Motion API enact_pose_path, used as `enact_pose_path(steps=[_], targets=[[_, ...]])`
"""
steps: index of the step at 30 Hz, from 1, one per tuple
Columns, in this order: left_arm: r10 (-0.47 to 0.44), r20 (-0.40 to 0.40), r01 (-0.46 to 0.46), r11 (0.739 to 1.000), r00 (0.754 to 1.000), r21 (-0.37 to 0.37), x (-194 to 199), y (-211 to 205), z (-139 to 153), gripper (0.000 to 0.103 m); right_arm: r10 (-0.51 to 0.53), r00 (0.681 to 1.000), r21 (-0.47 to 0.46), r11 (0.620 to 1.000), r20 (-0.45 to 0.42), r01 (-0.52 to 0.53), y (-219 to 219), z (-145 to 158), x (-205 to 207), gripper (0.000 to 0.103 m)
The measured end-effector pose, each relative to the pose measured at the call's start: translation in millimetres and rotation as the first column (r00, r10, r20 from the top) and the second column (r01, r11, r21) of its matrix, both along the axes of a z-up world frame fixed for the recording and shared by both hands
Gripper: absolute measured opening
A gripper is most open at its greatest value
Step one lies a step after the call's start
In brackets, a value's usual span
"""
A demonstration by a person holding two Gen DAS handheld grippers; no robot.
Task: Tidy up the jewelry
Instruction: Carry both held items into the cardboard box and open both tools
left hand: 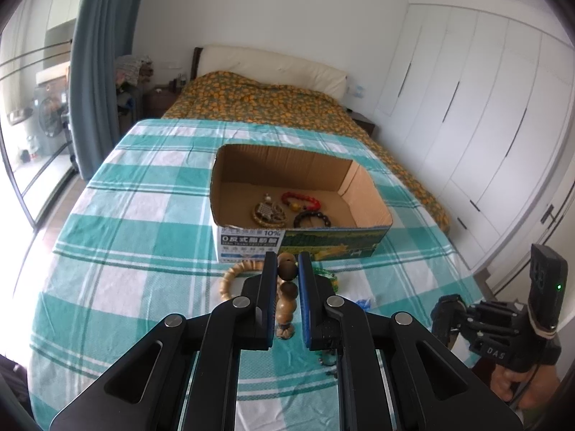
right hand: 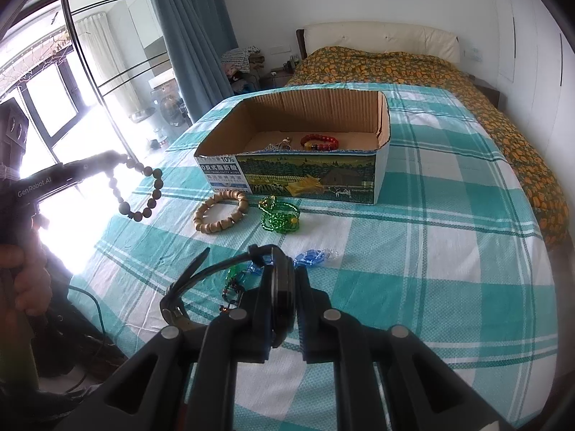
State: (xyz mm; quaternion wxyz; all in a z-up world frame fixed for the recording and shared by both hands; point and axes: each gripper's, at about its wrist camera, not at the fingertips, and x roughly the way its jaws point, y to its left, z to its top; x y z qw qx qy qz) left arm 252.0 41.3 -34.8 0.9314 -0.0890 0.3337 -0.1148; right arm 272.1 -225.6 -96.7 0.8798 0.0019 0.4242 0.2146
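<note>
Hanging from the clamped left gripper (left hand: 288, 269), a dark wooden bead bracelet (right hand: 138, 194) dangles clear of the checked bedcloth (right hand: 431, 251), in front of the cardboard box (right hand: 312, 176) and off toward its left corner in the right wrist view. The right gripper (right hand: 284, 276) is pinched on a black wristwatch (right hand: 282, 294), whose strap (right hand: 201, 276) loops out to the left above the cloth.

Inside the box lie a red bead bracelet (left hand: 301, 199), a black bead bracelet (left hand: 309, 218) and a gold filigree piece (left hand: 268, 213), all near its front wall. Just before that wall, on the cloth, rest a pale wooden bead bracelet (right hand: 221, 214) and, to its right, a green bead string (right hand: 280, 215). Nearer the right gripper than the box sit blue glass beads (right hand: 314, 255) and a small green-and-dark beaded piece (right hand: 233, 280). These loose pieces lie between both grippers and the box. Beyond the box stretches an orange floral quilt (left hand: 258, 102); a blue curtain (right hand: 190, 36) hangs at its far left.
</note>
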Motion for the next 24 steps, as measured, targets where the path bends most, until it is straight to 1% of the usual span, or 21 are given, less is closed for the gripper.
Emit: enact_pose_path(steps=[4, 8, 11, 14, 18, 21, 24], targets=[[-0.006, 0.025, 0.006, 1.0, 1.0, 0.007, 18, 0, 15, 0.009, 0.011, 1.0, -0.011, 1.0, 0.025, -0.01, 1, 13, 19, 0.011], [-0.006, 0.047, 0.005, 1.0, 0.999, 0.023, 43, 0, 27, 0.009, 0.013, 0.997, -0.021, 1.0, 0.071, -0.011, 2, 33, 47, 0.011], [-0.01, 0.042, 0.01, 1.0, 0.999, 0.016, 68, 1, 28, 0.009, 0.004, 0.995, -0.02, 1.0, 0.098, -0.002, 3, 45, 74, 0.011], [-0.006, 0.025, 0.005, 1.0, 1.0, 0.023, 92, -2, 22, 0.009, -0.003, 0.994, -0.015, 1.0, 0.107, 0.005, 6, 51, 106, 0.011], [-0.013, -0.024, 0.014, 0.999, 1.0, 0.038, 121, -7, 7, 0.009, -0.018, 0.997, -0.031, 0.999, 0.073, 0.02, 10, 41, 152, 0.011], [-0.014, -0.064, 0.018, 0.998, 0.998, 0.061, 140, -12, -9, 0.009, -0.027, 0.999, -0.07, 0.997, 0.027, 0.029, 15, 22, 182, 0.011], [-0.007, -0.108, 0.015, 0.997, 0.994, 0.073, 157, -13, -26, 0.009, -0.033, 0.999, -0.114, 0.993, -0.013, 0.032, 19, 1, 201, 0.011]])
